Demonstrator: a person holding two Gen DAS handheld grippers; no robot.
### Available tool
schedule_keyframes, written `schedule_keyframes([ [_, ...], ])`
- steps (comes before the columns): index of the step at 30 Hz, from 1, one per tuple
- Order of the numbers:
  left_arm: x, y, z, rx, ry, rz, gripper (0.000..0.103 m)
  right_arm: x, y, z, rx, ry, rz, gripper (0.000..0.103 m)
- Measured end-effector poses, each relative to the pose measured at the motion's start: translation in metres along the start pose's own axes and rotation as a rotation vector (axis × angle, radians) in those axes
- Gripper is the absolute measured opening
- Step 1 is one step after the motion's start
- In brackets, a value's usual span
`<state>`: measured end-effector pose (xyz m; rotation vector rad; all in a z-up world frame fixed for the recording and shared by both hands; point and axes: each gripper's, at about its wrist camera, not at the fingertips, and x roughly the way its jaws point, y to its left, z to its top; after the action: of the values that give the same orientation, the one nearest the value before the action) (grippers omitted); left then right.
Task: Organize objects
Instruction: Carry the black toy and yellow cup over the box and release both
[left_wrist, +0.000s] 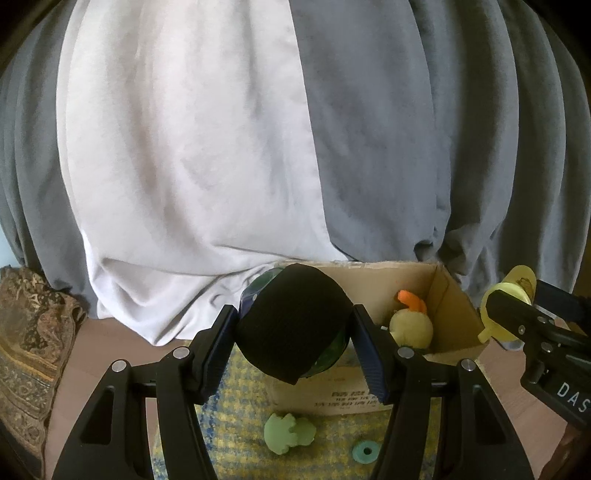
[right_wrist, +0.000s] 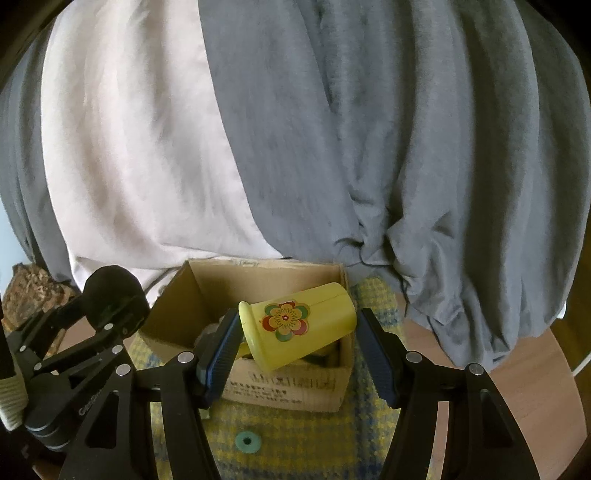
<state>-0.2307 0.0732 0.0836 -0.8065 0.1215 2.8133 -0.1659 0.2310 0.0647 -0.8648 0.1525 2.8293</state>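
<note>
Cardboard box (right_wrist: 288, 384) on checked mat (right_wrist: 295, 443). Left gripper (left_wrist: 293, 332) clamps black-wrapped ball (left_wrist: 291, 321) above box. Right gripper (right_wrist: 299, 339) clamps yellow cup (right_wrist: 295, 325), tilted, over box opening.

Domestic room: floor-length grey and white curtains (left_wrist: 258, 129), a patterned cushion (left_wrist: 29, 350), a woven checked mat (right_wrist: 314, 435) on a wooden desk (right_wrist: 517, 354).

My brown table (right_wrist: 524, 373), its yellow-blue checked mat (right_wrist: 317, 439) bearing cardboard box (right_wrist: 288, 387), green ring (right_wrist: 246, 440), green toy (left_wrist: 290, 432).
</note>
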Motion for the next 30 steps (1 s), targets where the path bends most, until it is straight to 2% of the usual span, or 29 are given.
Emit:
schedule_keyframes([
  [6,0.012,0.001,0.011,0.003,0.013,-0.040,0.061,0.017,-0.004,0.011,0.031,0.035,0.004,0.063],
  [14,0.034,-0.004,0.020,0.018,0.044,-0.053,0.061,0.036,-0.001,0.018,0.037,0.070,-0.016,0.063],
  [18,0.050,-0.001,0.022,0.009,0.072,-0.032,0.061,0.046,-0.005,0.018,0.050,0.091,-0.016,0.063],
  [24,0.060,-0.007,0.023,0.027,0.095,-0.061,0.062,0.053,-0.008,0.019,0.042,0.108,-0.017,0.063],
  [26,0.061,-0.008,0.023,0.029,0.099,-0.050,0.068,0.054,-0.010,0.018,0.050,0.111,-0.020,0.064],
  [27,0.060,-0.008,0.023,0.030,0.092,-0.035,0.076,0.055,-0.012,0.018,0.057,0.112,-0.022,0.066],
  [28,0.059,-0.008,0.023,0.031,0.085,-0.020,0.083,0.055,-0.014,0.017,0.062,0.112,-0.024,0.072],
  [30,0.055,-0.009,0.023,0.038,0.070,0.015,0.084,0.053,-0.018,0.016,0.078,0.101,-0.042,0.081],
])
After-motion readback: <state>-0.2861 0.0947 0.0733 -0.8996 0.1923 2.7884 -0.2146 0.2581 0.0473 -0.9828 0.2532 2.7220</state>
